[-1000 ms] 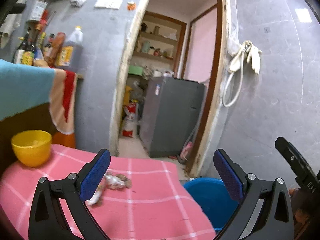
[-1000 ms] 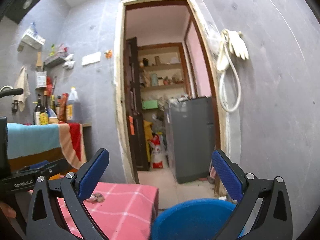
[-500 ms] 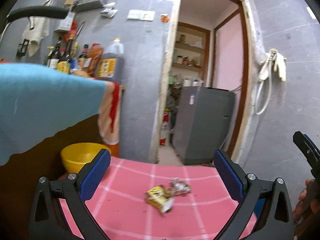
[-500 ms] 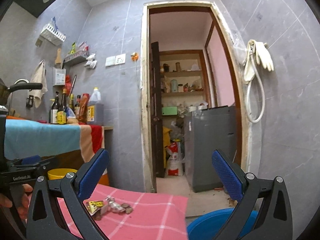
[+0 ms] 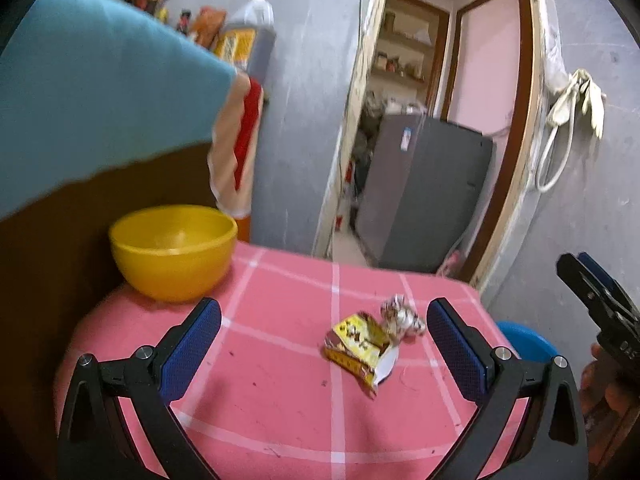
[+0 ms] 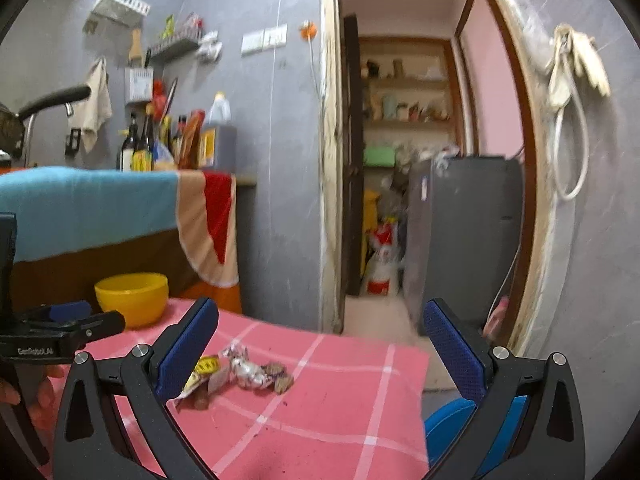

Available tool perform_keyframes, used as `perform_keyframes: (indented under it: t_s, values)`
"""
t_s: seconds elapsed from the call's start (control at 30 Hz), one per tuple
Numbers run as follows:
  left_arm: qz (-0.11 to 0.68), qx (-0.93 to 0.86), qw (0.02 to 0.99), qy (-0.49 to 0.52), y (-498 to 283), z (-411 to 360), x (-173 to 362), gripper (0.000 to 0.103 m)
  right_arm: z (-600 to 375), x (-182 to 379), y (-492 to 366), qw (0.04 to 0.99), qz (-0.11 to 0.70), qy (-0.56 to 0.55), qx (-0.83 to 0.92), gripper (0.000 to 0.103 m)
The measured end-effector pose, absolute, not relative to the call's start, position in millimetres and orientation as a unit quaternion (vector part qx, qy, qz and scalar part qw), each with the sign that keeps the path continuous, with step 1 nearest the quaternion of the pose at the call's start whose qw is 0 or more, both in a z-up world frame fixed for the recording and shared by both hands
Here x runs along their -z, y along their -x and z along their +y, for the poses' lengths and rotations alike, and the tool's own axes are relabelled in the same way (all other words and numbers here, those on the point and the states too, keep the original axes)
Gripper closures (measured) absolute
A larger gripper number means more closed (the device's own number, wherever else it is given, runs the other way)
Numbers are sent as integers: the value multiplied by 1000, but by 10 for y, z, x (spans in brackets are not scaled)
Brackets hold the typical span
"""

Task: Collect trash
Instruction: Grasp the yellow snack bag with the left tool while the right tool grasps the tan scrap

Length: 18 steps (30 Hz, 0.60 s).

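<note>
A torn yellow snack box lies on the pink checked tablecloth, with a crumpled silvery wrapper touching its far right side. My left gripper hovers open over the cloth, and the box sits between its fingers, nearer the right one. From the right wrist view the box and the wrapper lie left of centre, with small brown scraps beside them. My right gripper is open and holds nothing. A blue bin stands low beside the table's right edge.
A yellow bowl stands at the table's far left corner. Behind it a counter draped with a blue and red towel carries bottles. A doorway with a grey appliance is straight ahead. A hand shows at each view's edge.
Both grippers have tipped downward and come closer to the table, so the cloth and the trash fill more of each view. The box now lies between the left fingers. Both stay open.
</note>
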<state>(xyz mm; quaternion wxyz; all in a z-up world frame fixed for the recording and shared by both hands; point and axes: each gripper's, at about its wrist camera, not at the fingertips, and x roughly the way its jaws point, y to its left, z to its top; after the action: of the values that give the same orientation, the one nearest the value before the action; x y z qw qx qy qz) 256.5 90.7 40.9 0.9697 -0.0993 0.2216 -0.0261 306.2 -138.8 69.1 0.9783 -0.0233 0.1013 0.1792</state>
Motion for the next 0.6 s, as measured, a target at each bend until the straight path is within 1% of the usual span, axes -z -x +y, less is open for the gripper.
perform_keyframes:
  t_s: [0.13,0.17,0.27,0.33,0.37,0.43,0.5,0.6]
  values:
    - [266,36,959,92,-2784,863,-284,3,-1343,-585,-3340,971,160,28,-177,0]
    - [278,38,955,92,-2840,855,-248,3,-1340,-553,-3402,968,174,26,-179,1]
    - [305,52,945,104,-2972,847,-162,3,-1302,-445,-3615,957,224,26,-183,13]
    - [320,63,939,112,-3035,826,-103,3,-1266,-365,-3754,947,258,28,-188,24]
    - [329,69,935,112,-3076,809,-78,3,-1255,-329,-3816,941,277,26,-194,27]
    - [345,76,929,109,-3150,765,-46,3,-1241,-281,-3912,932,302,20,-200,39]
    - [359,81,925,98,-3215,714,-20,3,-1237,-230,-3994,923,325,21,-203,42]
    - [375,85,919,90,-3310,676,3,9,-1197,-176,-4067,914,347,32,-210,50]
